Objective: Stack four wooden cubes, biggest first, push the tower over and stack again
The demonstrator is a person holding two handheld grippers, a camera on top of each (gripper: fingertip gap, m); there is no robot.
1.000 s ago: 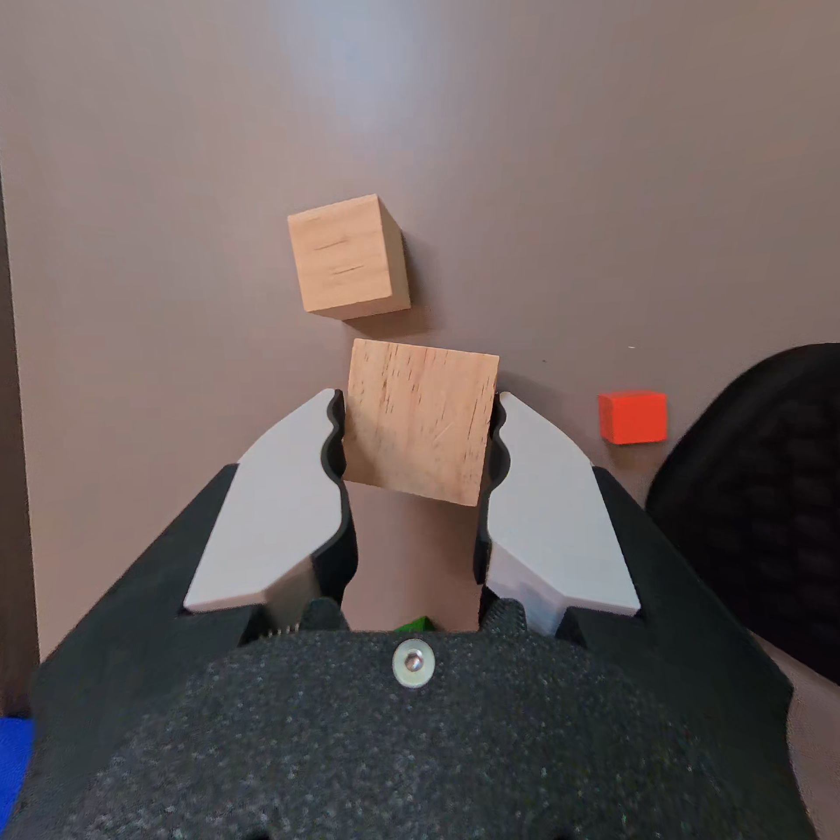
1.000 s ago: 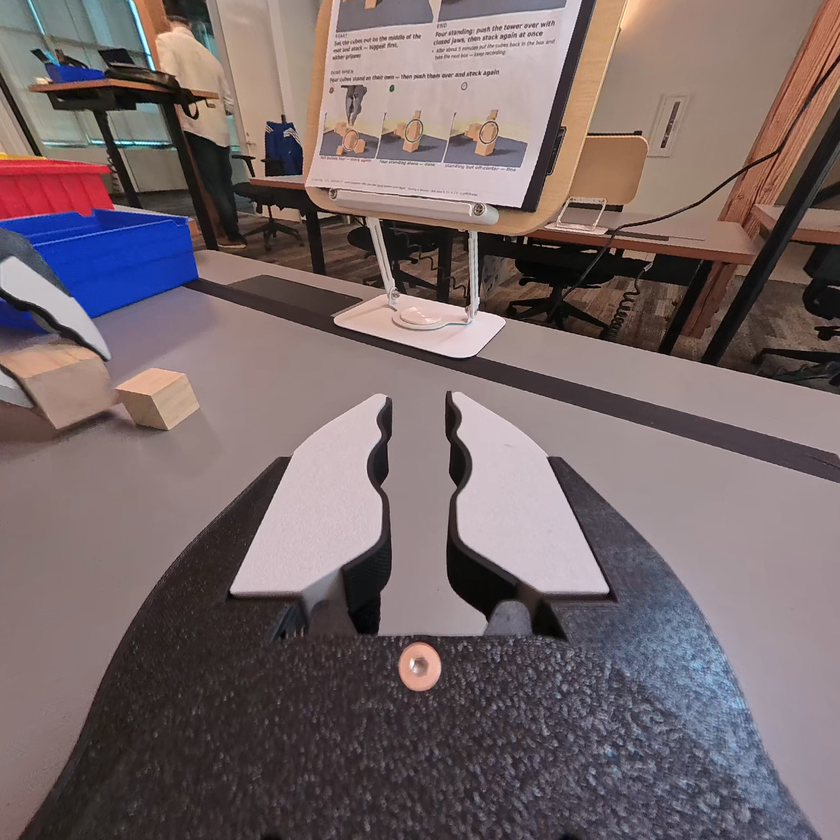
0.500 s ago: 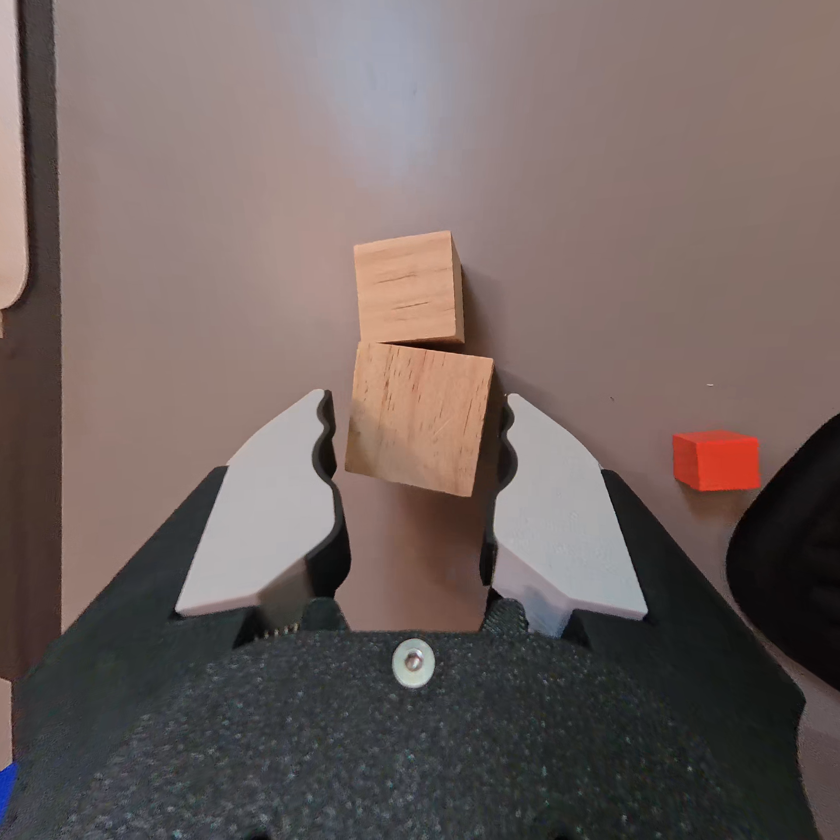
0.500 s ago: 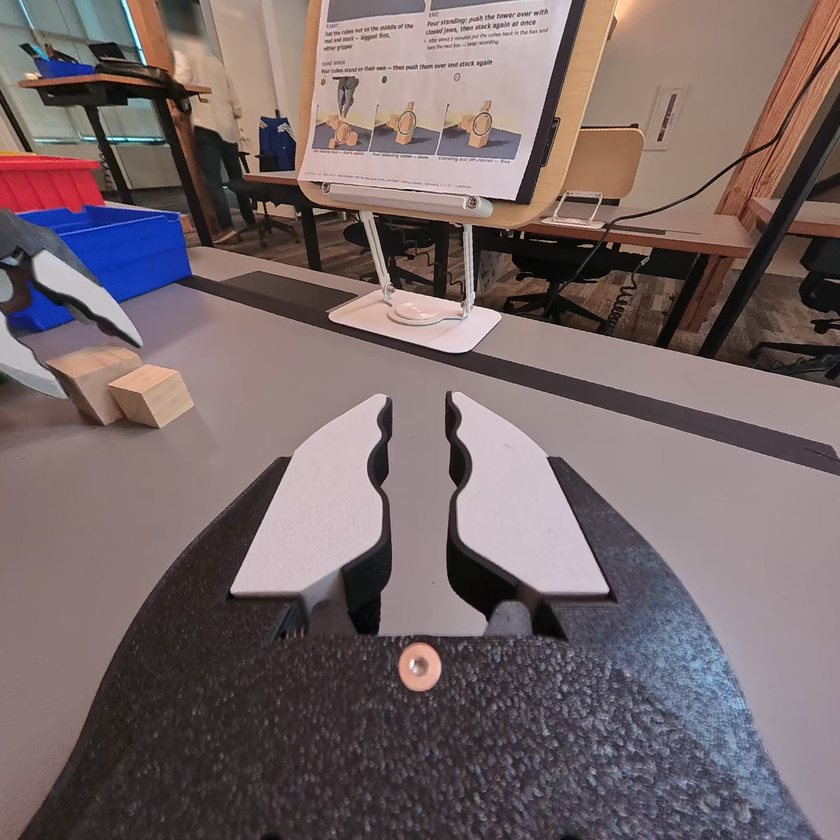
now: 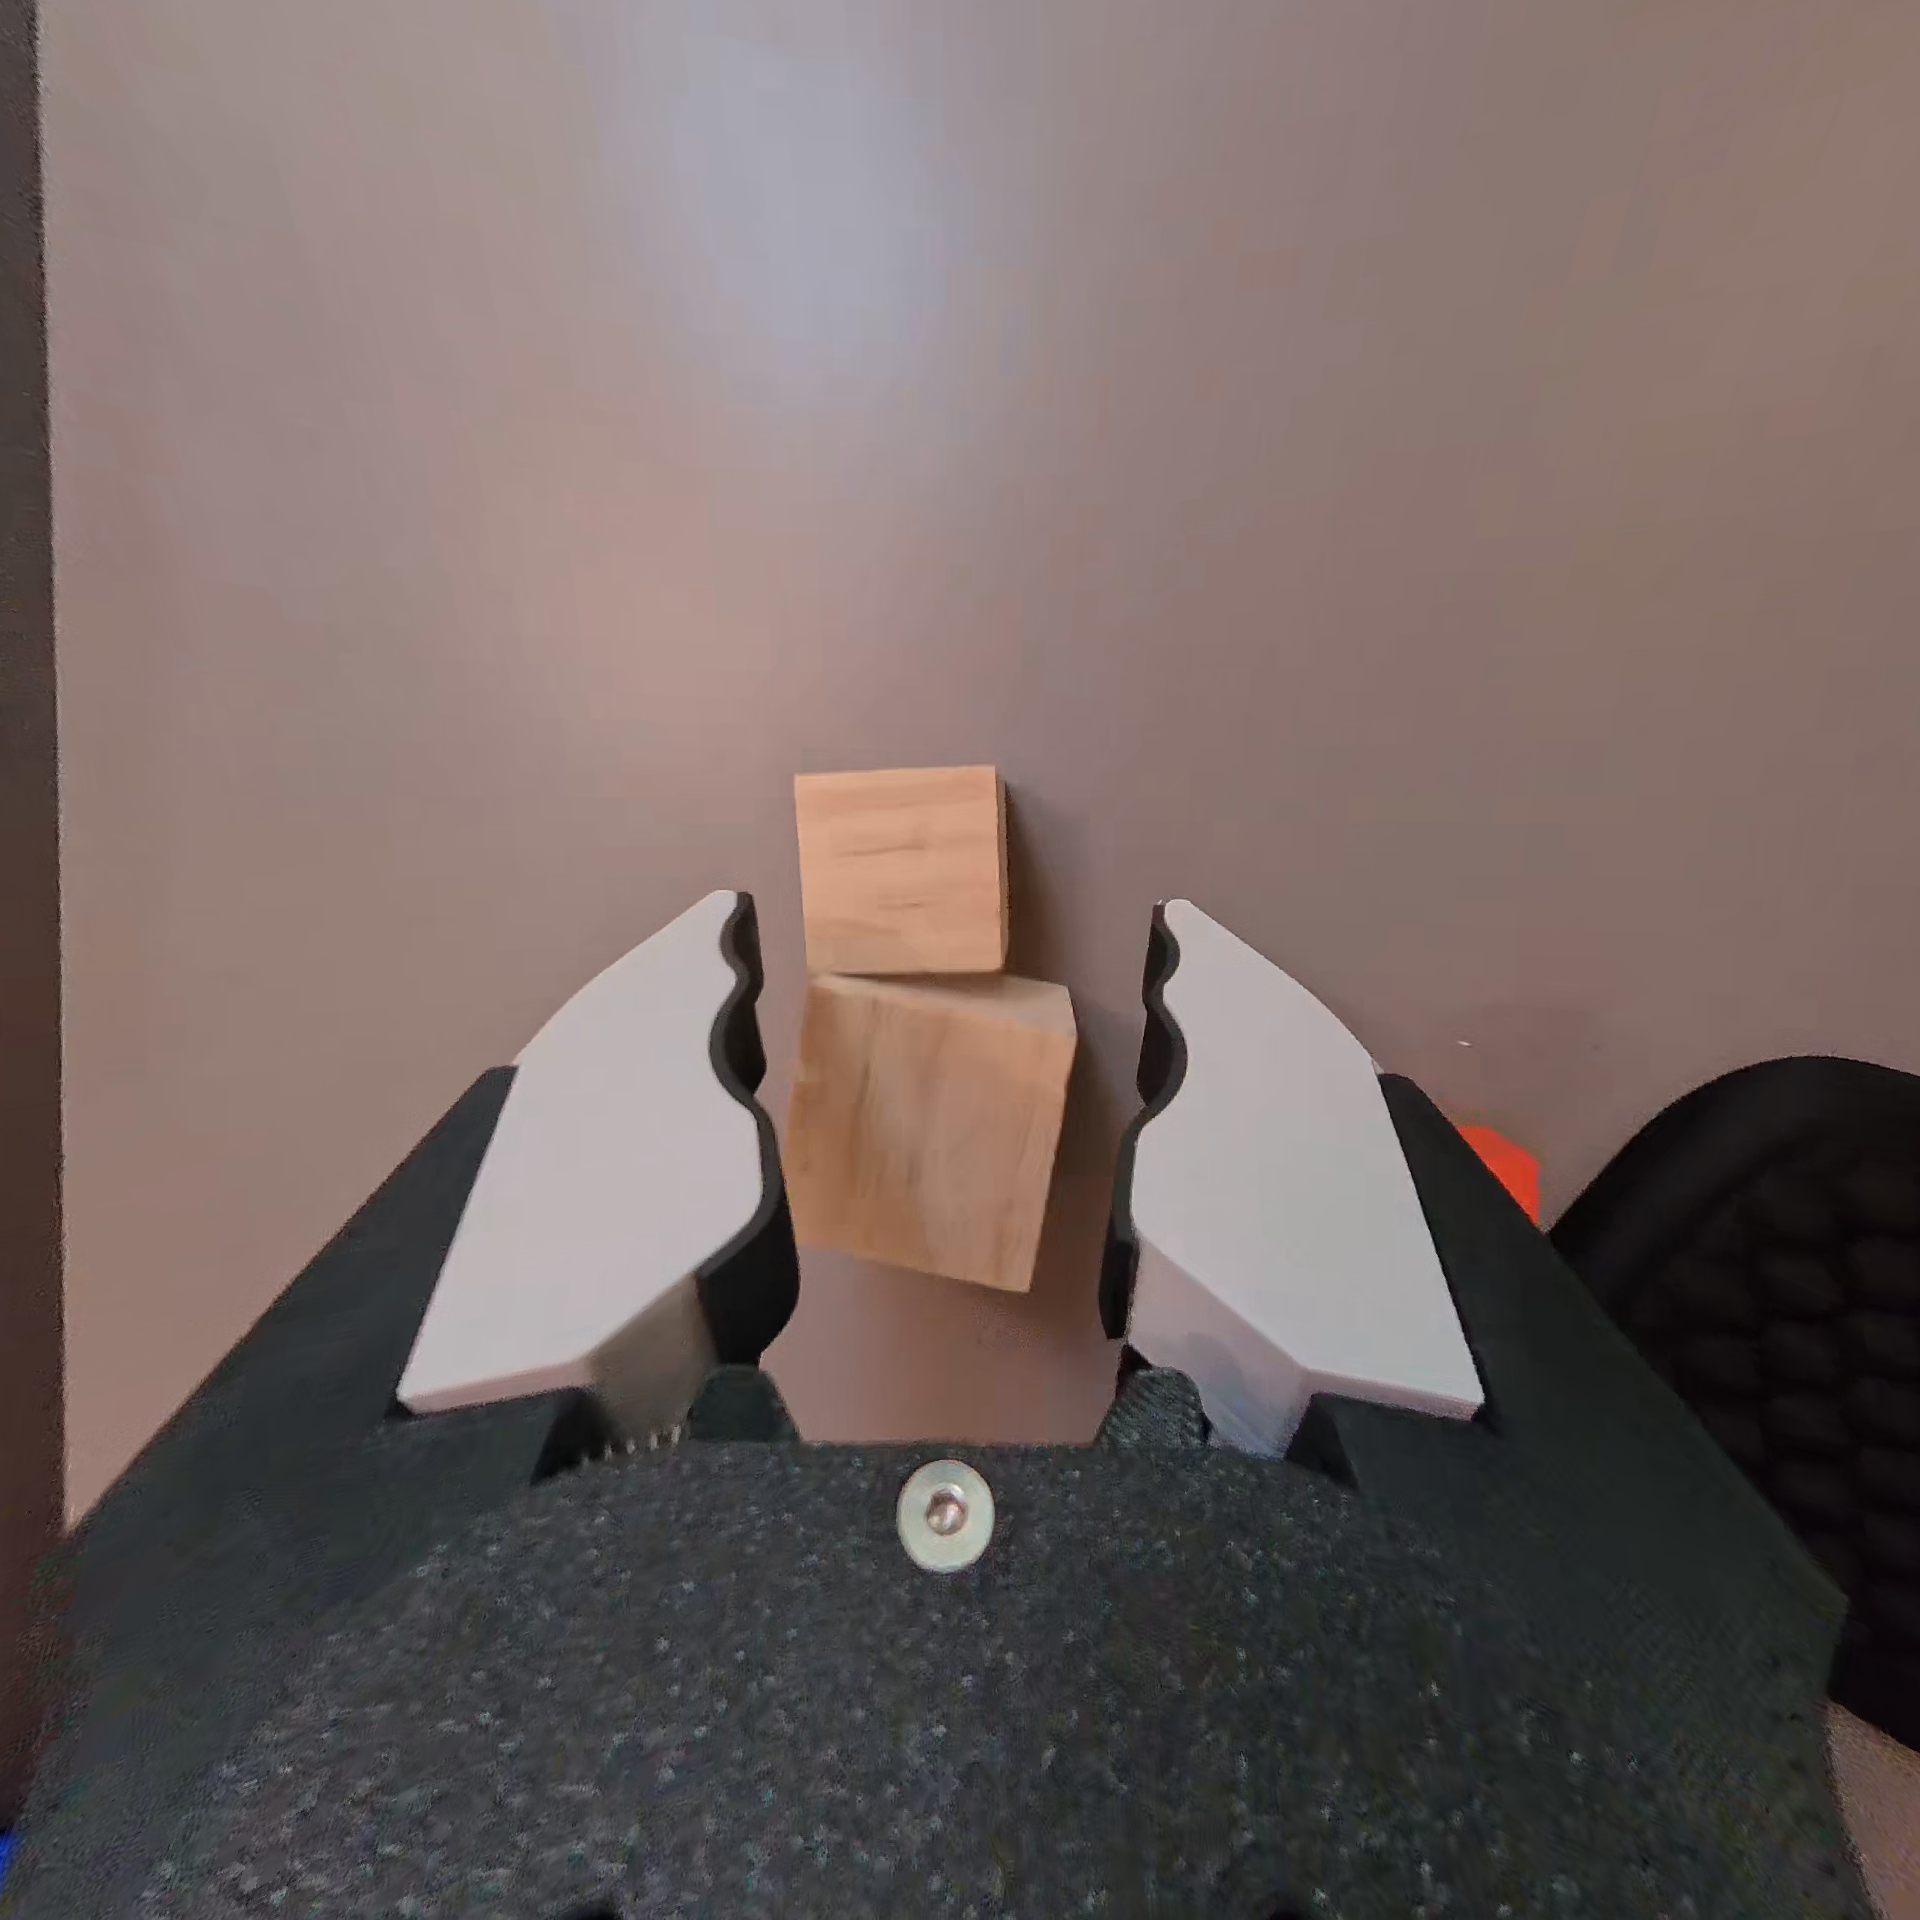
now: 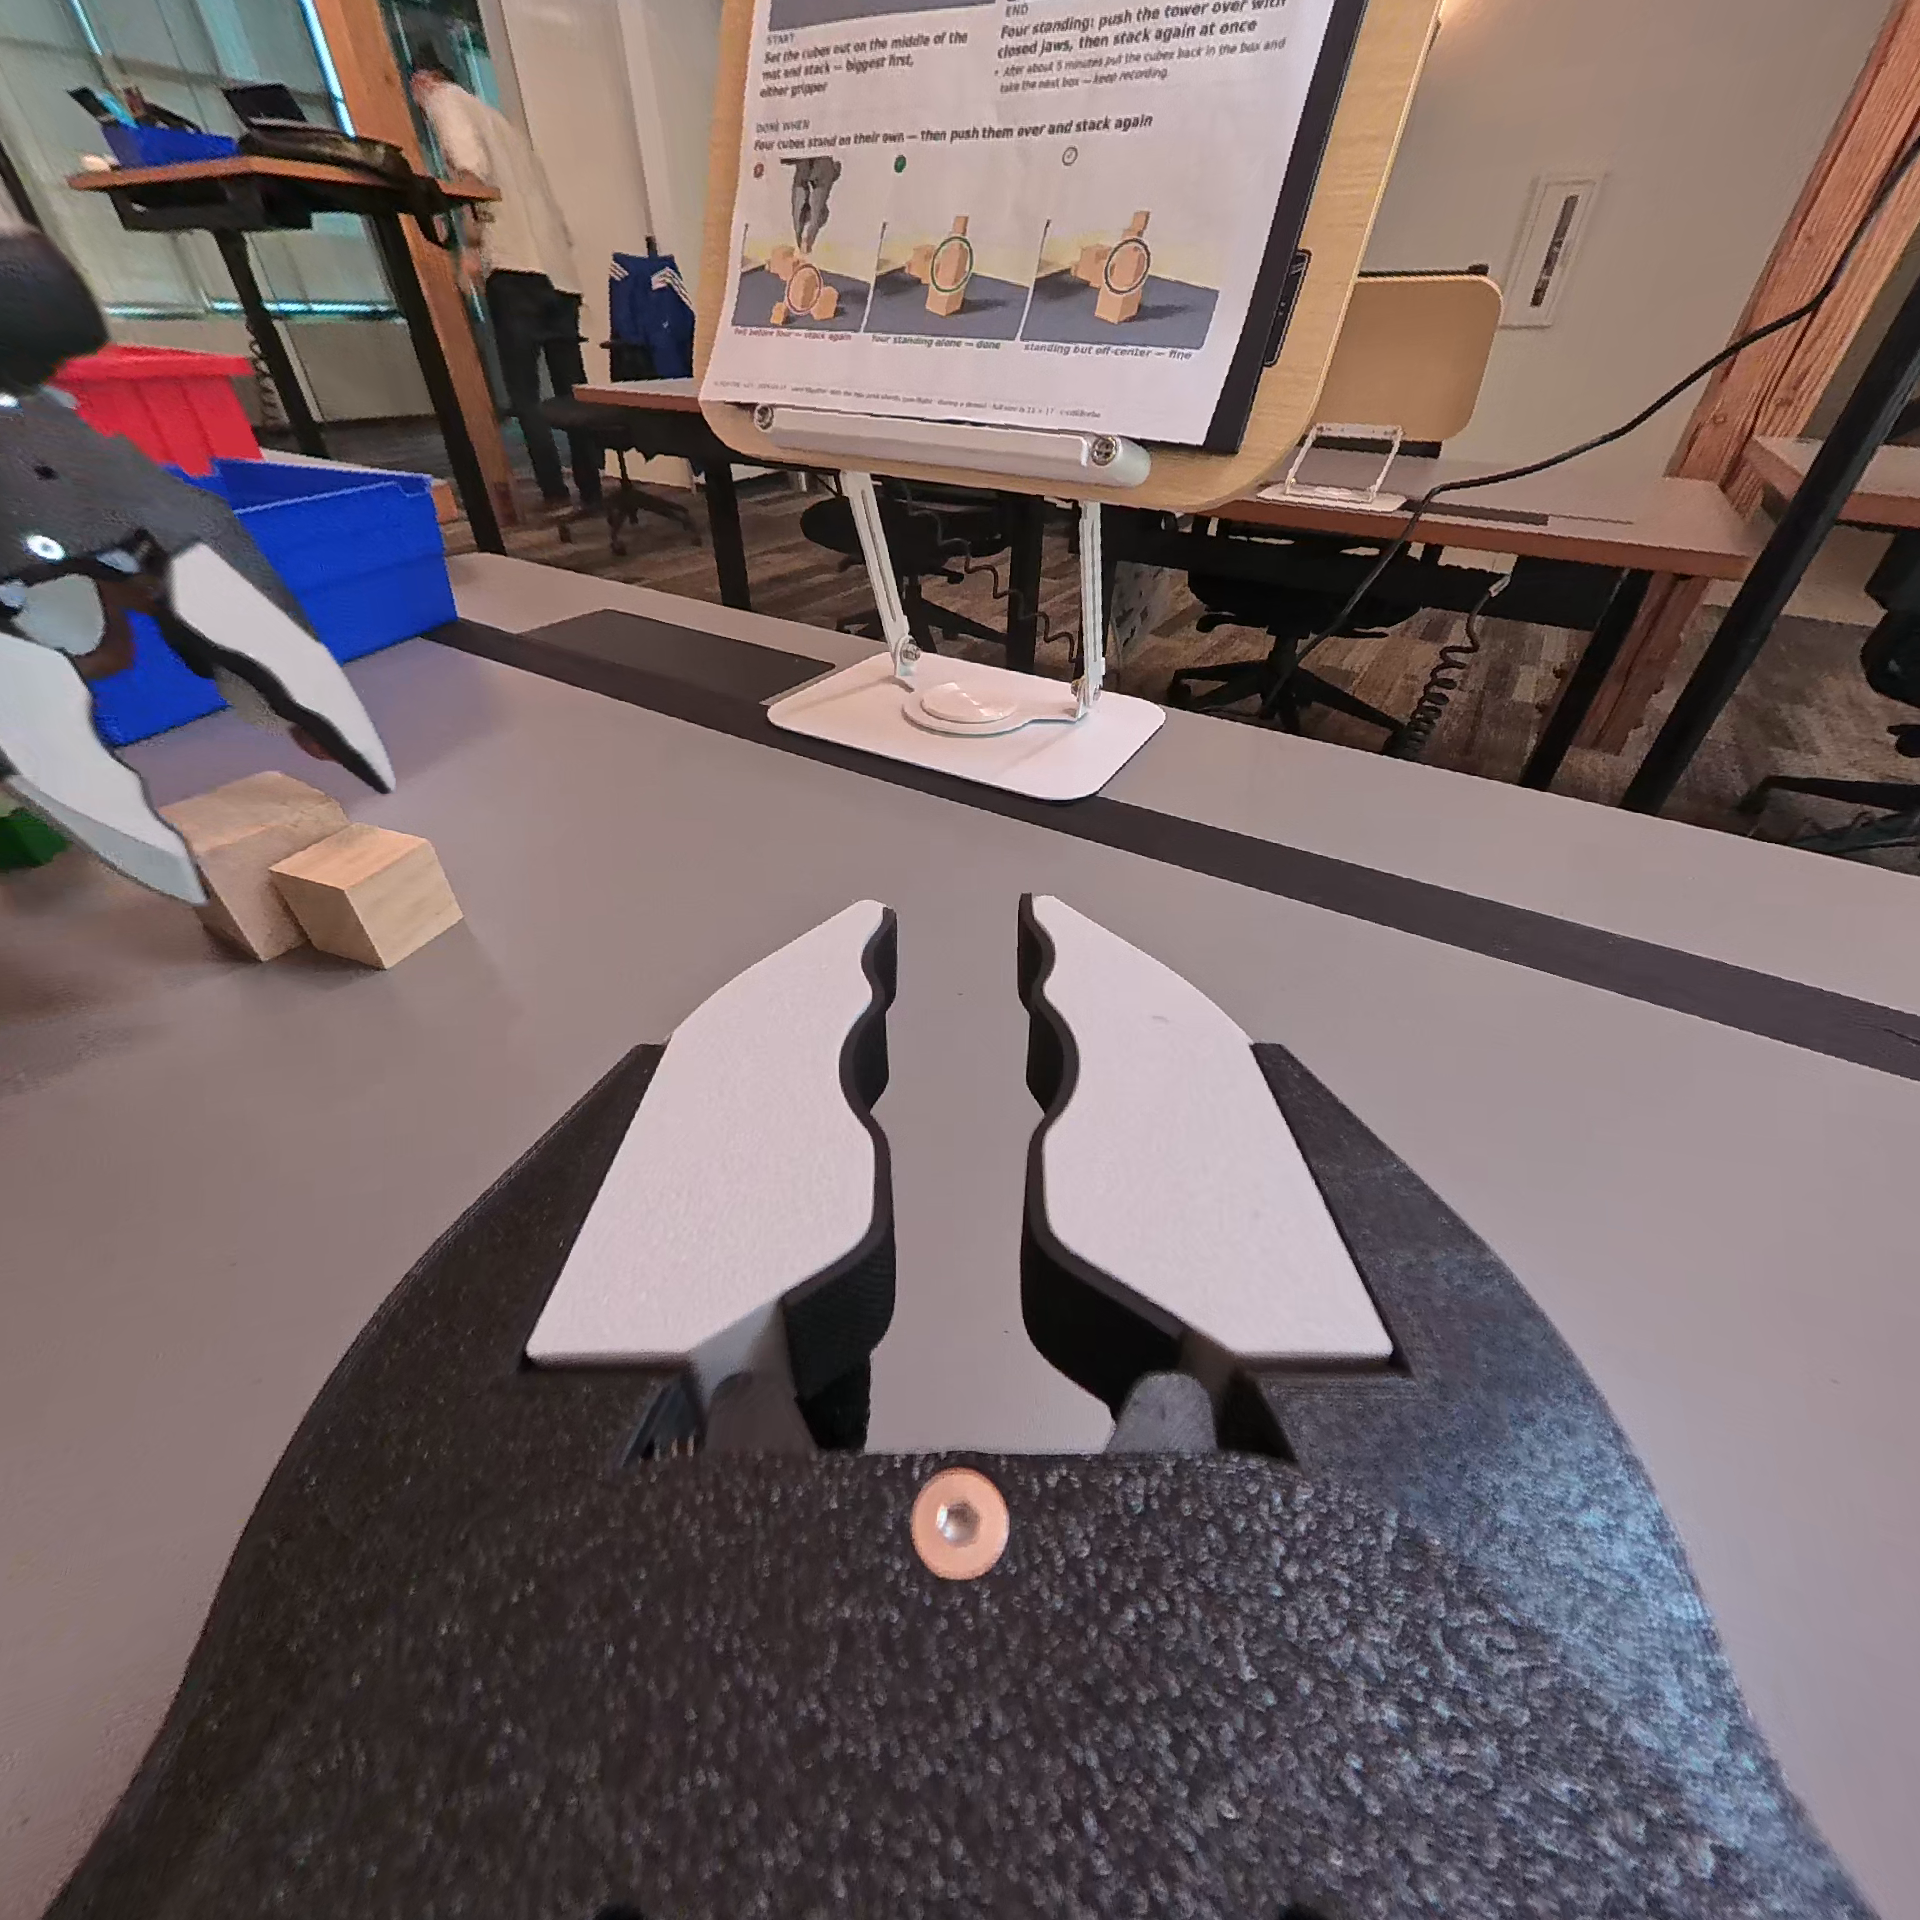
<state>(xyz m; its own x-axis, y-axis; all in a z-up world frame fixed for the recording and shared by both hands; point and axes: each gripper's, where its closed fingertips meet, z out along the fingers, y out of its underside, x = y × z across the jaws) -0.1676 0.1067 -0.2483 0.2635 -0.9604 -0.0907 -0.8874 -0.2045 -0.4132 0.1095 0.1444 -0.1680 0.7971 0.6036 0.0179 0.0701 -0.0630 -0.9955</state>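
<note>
Your grey table (image 6: 1455,1039) fills both views, and everything here is placed from the larger wooden cube (image 5: 925,1132) lying on it. Beyond that cube, across a dark strip, a document stand (image 6: 966,717) holds a printed sheet, and a blue bin (image 6: 343,540) sits behind the cube at the table's edge with a red bin (image 6: 156,400) behind it. Your left gripper (image 5: 948,925) hangs over the larger cube with its fingers spread wide, the cube lying between them with a visible gap to the right pad, so nothing is pinched. Your right gripper (image 6: 956,909) hovers low over bare table well to the right of the cube, its fingers drawn close with a narrow slot between them and nothing in it. The smaller wooden cube (image 5: 902,873) touches the larger cube's far side. A small orange block (image 5: 1501,1164) lies off to the cube's right, partly hidden behind the left gripper's right finger.
</note>
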